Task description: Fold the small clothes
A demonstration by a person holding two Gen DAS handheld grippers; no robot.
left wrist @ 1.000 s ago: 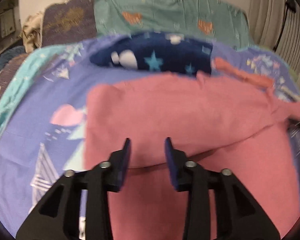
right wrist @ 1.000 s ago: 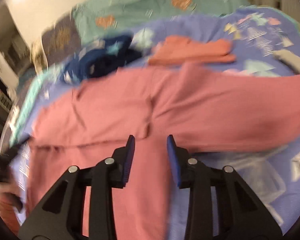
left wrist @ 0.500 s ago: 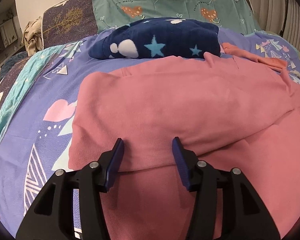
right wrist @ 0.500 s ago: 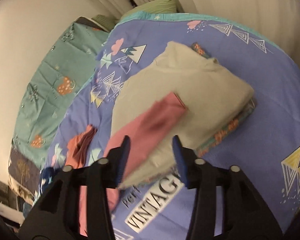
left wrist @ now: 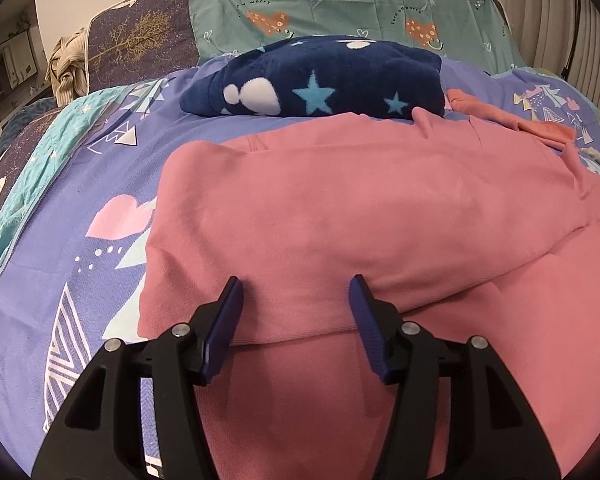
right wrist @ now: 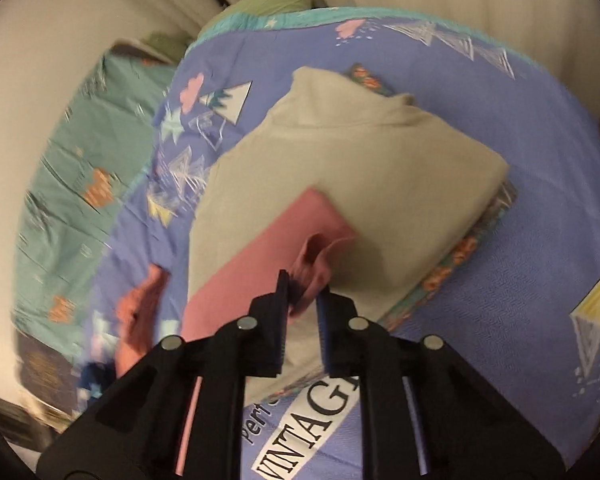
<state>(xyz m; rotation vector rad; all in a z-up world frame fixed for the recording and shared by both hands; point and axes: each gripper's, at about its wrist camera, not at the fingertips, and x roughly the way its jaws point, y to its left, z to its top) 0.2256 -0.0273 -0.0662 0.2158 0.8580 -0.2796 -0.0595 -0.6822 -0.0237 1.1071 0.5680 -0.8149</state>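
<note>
Pink garment (left wrist: 340,208) spread on purple bedspread (left wrist: 52,280), top layer folded. Navy star blanket (left wrist: 320,84) touching far edge. Left gripper (left wrist: 296,312) opening, nothing pinched. Right gripper (right wrist: 302,300) closing on pink sleeve (right wrist: 268,252), over folded beige garment (right wrist: 360,160). Bare bedspread left.

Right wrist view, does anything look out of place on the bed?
Yes. A sleeve of the pink garment lies stretched across the folded beige top, overlapping the finished stack. The right claw is closing on the sleeve's bunched end, with cloth between its jaws. Nothing looks spilled or damaged.
</note>
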